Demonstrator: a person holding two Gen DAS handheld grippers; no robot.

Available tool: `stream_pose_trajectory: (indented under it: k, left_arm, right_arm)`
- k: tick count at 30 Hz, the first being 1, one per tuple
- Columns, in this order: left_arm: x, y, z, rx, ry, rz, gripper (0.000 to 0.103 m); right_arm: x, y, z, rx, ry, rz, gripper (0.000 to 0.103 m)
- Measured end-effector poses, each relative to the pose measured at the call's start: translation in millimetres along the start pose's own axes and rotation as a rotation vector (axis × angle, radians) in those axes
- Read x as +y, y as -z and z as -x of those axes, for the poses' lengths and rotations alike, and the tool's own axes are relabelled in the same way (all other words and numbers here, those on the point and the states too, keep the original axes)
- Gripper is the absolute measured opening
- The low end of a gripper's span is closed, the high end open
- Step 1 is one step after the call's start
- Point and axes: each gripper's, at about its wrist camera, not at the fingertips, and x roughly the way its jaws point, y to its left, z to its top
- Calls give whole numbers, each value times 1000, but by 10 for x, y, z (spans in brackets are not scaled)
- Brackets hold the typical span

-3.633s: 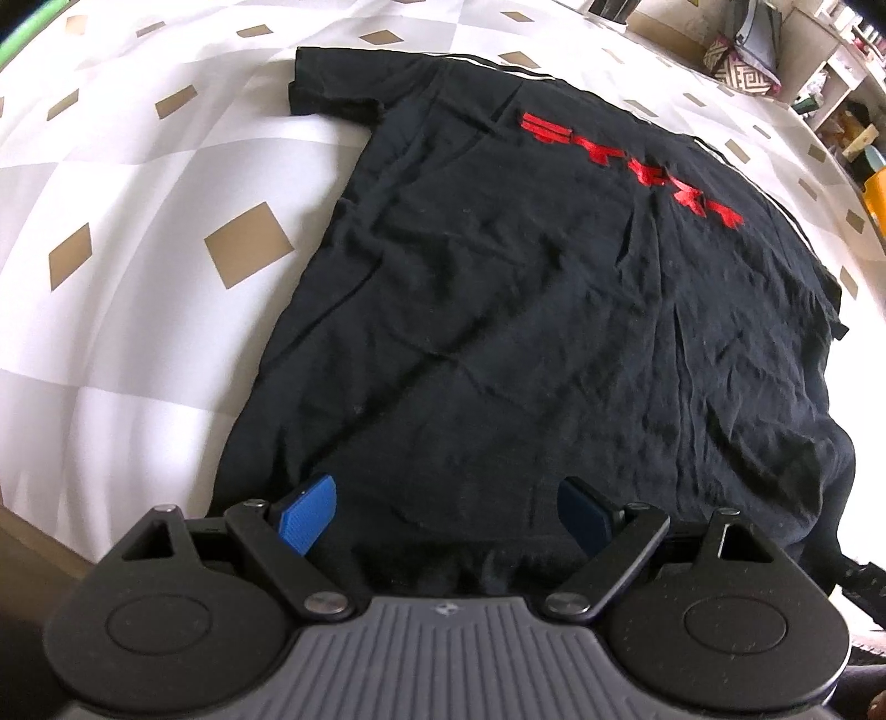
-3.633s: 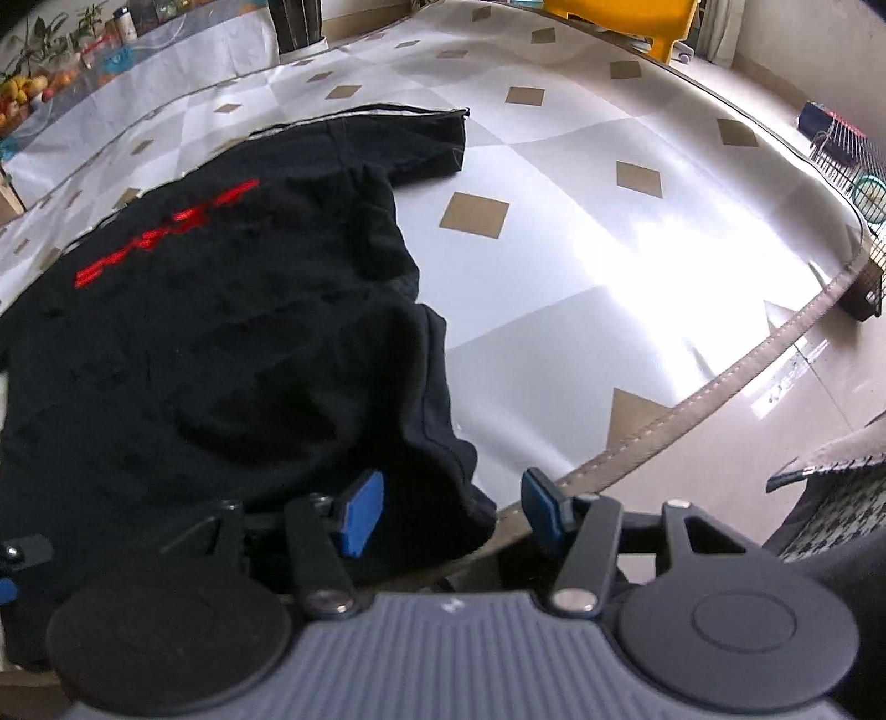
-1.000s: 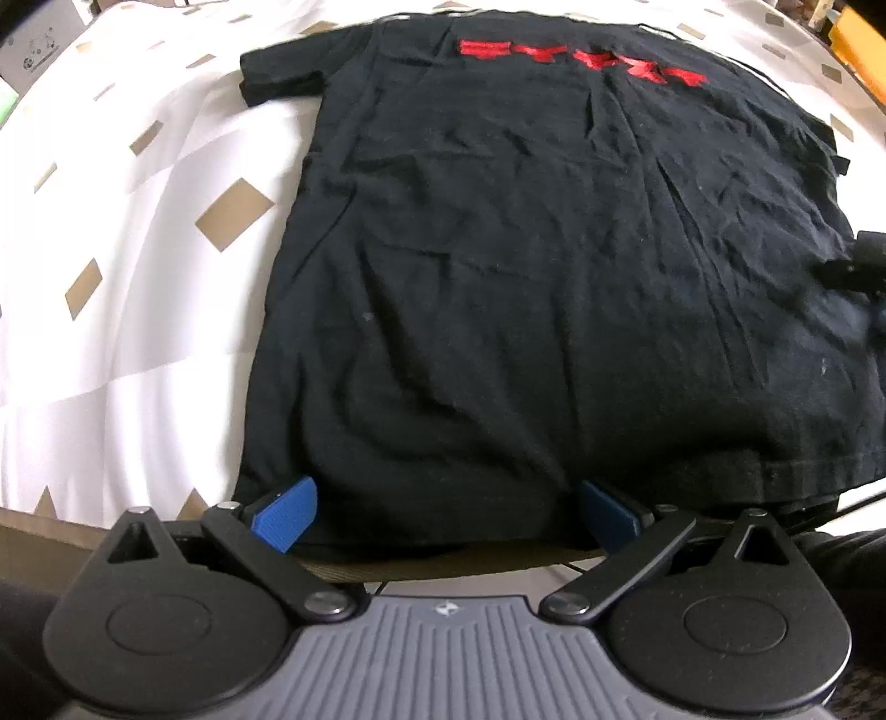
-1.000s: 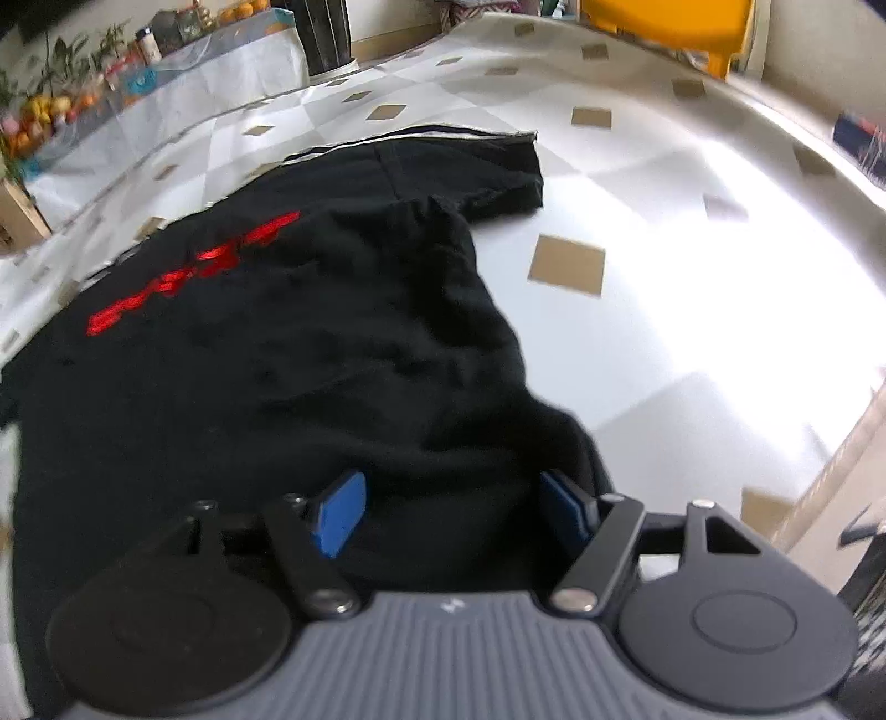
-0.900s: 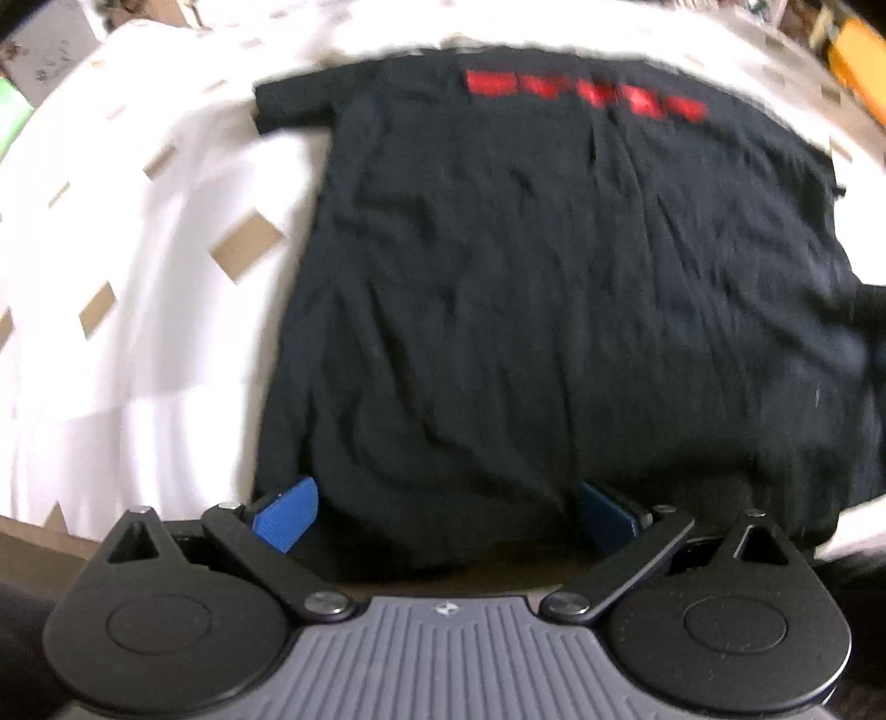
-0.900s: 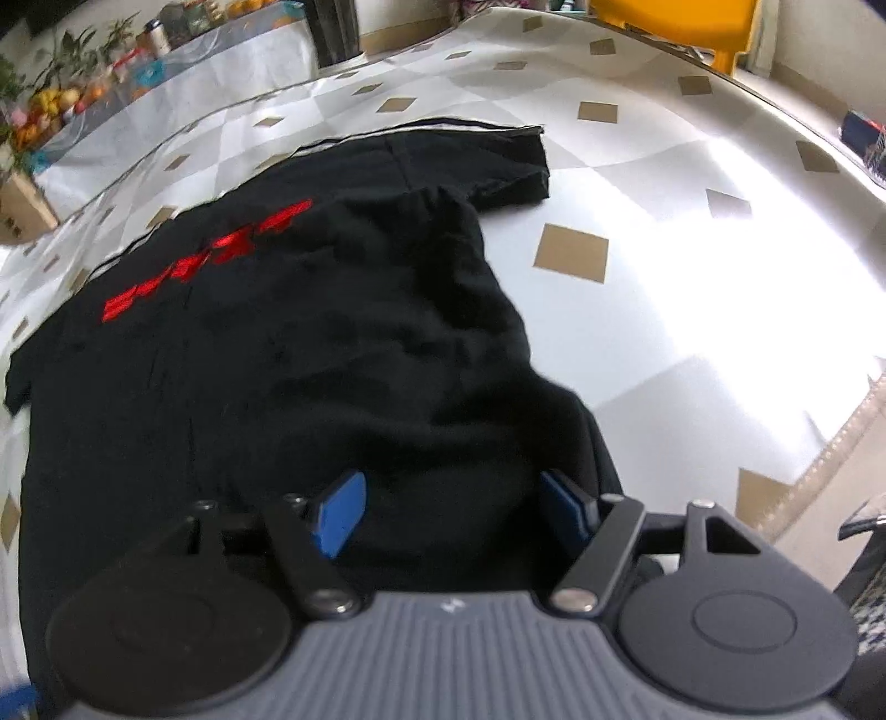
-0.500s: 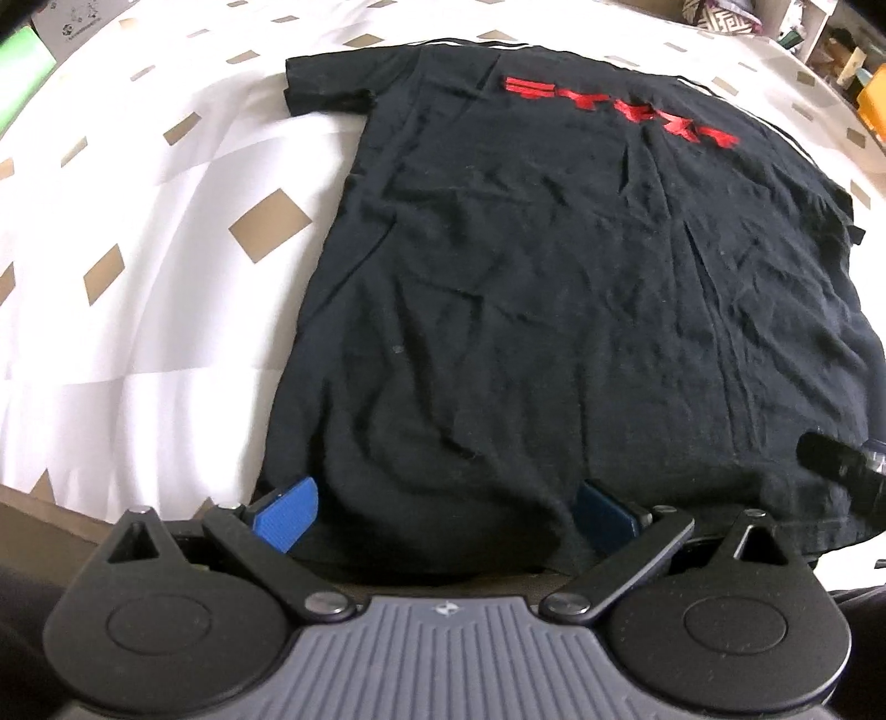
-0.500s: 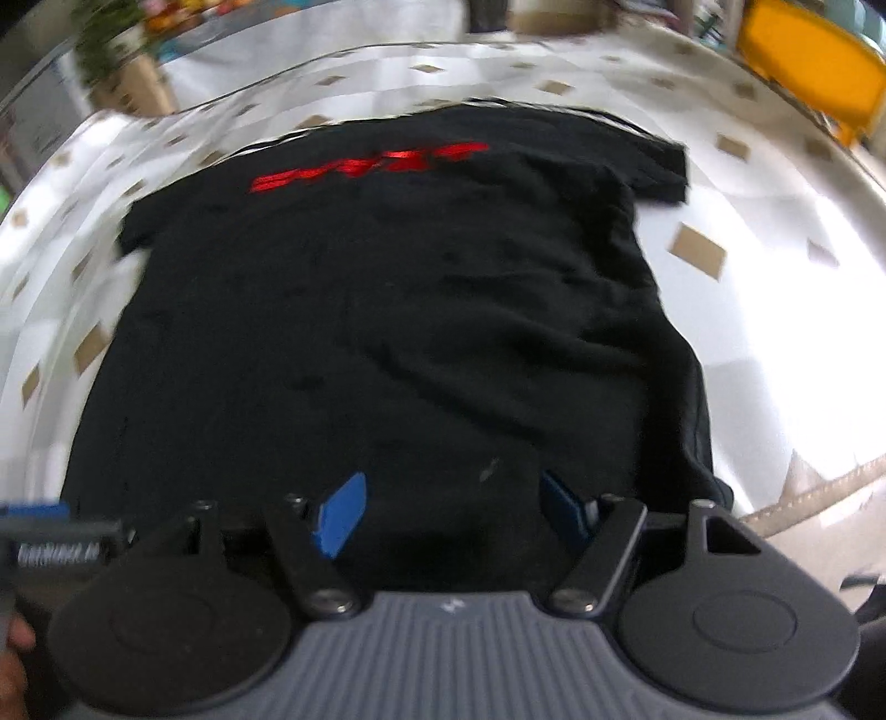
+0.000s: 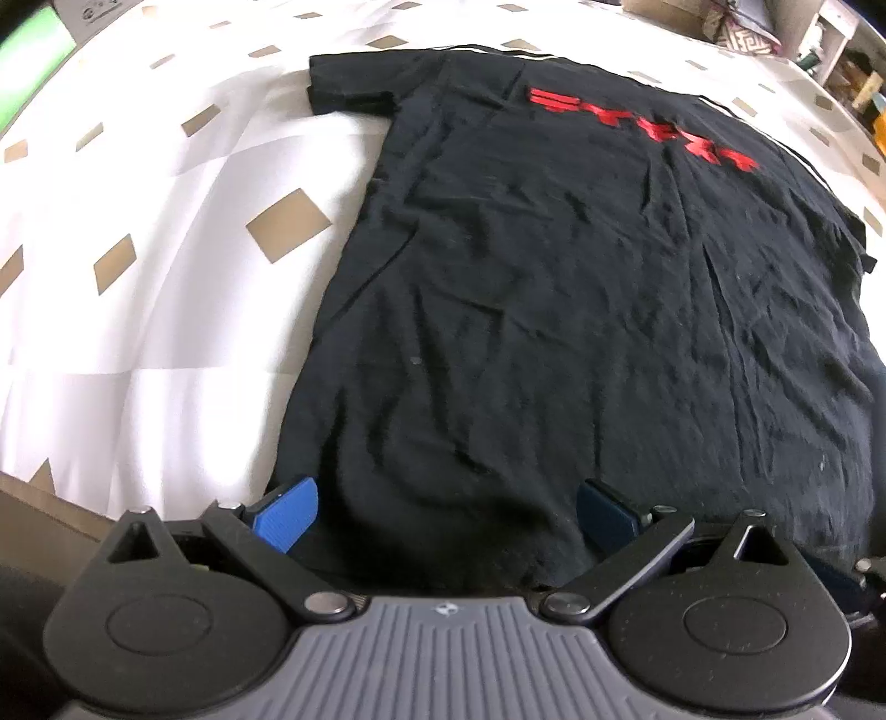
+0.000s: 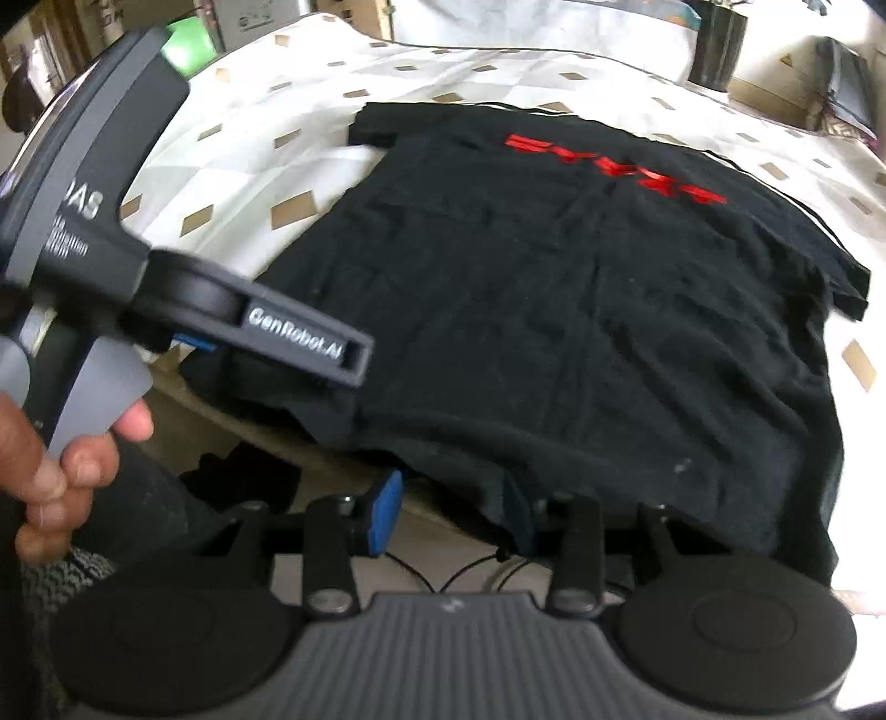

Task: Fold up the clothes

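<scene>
A black T-shirt [image 9: 581, 288] with red lettering [image 9: 637, 127] lies flat on a white cloth with tan diamonds; it also shows in the right wrist view [image 10: 581, 310]. Its hem hangs over the near table edge. My left gripper [image 9: 443, 518] is open, its blue fingers wide apart at the hem's left corner. In the right wrist view the left gripper [image 10: 232, 321] shows from the side, held by a hand. My right gripper [image 10: 451, 512] is partly open at the hem, one finger under the cloth edge.
The white diamond-patterned tablecloth [image 9: 166, 249] covers the table around the shirt. A dark vase [image 10: 714, 44] stands at the far edge. Shelves and clutter [image 9: 830, 50] lie beyond the far right. Cables [image 10: 470, 576] hang below the near edge.
My right gripper has swung left along the hem and its fingers have narrowed; the left gripper now fills its left side. My left gripper has stayed open at the hem's left corner.
</scene>
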Motion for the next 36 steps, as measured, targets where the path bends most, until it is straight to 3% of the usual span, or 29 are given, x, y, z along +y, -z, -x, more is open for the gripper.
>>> stream_pose_trajectory:
  k: [9,12,15,19,27,36]
  left_arm:
    - [-10,-3,-20,5,-2,-7,100]
    - [-11,2,-29,9,-3,-8,100]
    - [-8,7,-23,5,-4,-6,100]
    - [-9,16,-31,8,-4,-6,100]
    - [-66,47,-48,25,-7,-47,100]
    - [-124,47,-17,-13,2,-78,100]
  right_arm:
    - [-5,34,-209,25,2,3,37]
    - [-11,53,-252,16,23,3,30]
    - [-33,52,-249,13,35,0,14]
    - [-22,60,-224,31,31,22,9]
    - [-109,59,-187,102,-64,-57,11]
    - [-112,6,-98,-1,-46,-78,26]
